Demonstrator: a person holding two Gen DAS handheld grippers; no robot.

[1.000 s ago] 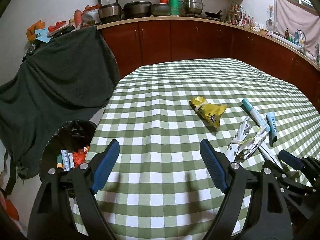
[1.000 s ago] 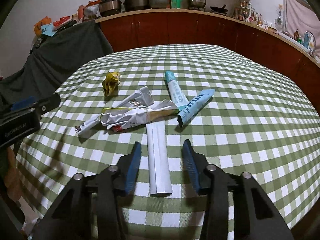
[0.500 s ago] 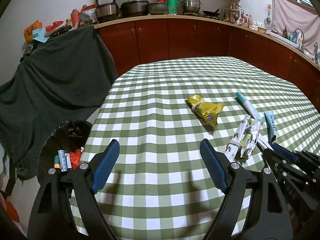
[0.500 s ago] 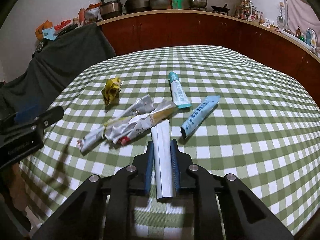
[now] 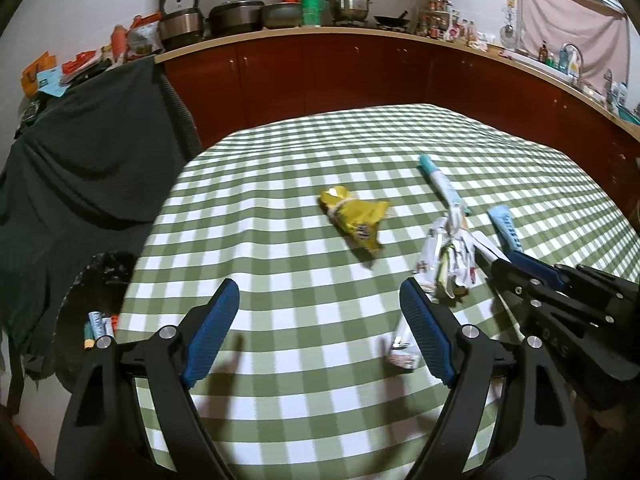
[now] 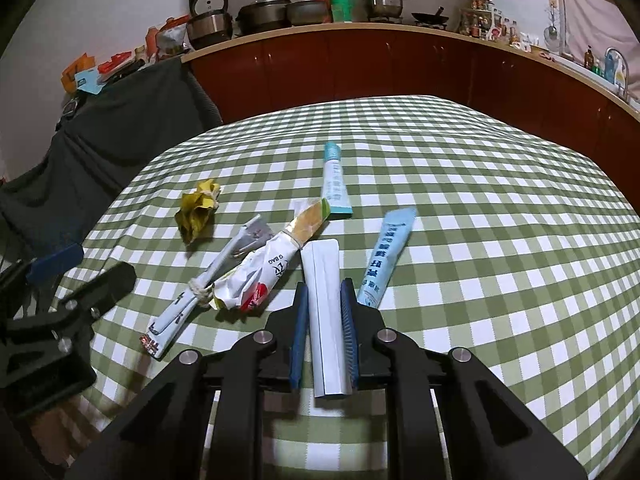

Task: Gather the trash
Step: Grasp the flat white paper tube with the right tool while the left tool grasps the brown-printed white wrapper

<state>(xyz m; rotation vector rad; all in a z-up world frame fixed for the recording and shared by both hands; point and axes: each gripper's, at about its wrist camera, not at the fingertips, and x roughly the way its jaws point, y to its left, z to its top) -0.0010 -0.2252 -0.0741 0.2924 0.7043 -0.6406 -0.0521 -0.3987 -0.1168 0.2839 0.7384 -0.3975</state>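
My right gripper (image 6: 324,286) is shut on a long white flat packet (image 6: 320,256), whose far end sticks out past the pads, just above the green checked tablecloth (image 6: 480,240). Beside it lie a tied bundle of white wrappers (image 6: 248,276), a pale blue sachet (image 6: 386,256), a teal-capped tube (image 6: 335,180) and a crumpled yellow wrapper (image 6: 198,210). My left gripper (image 5: 318,292) hangs open over the cloth with nothing between its fingers. The yellow wrapper (image 5: 356,220) lies ahead of it and the bundle (image 5: 444,260) sits by its right finger.
A black-lined trash bin (image 5: 92,292) holding some tubes stands on the floor off the table's left edge. A dark green cloth (image 5: 80,160) drapes a chair behind it. Red cabinets and a counter with pots (image 5: 280,16) run along the back.
My right gripper's jaws closed from open onto the white packet. The left gripper shifted right, bringing the wrapper bundle close to its right finger.
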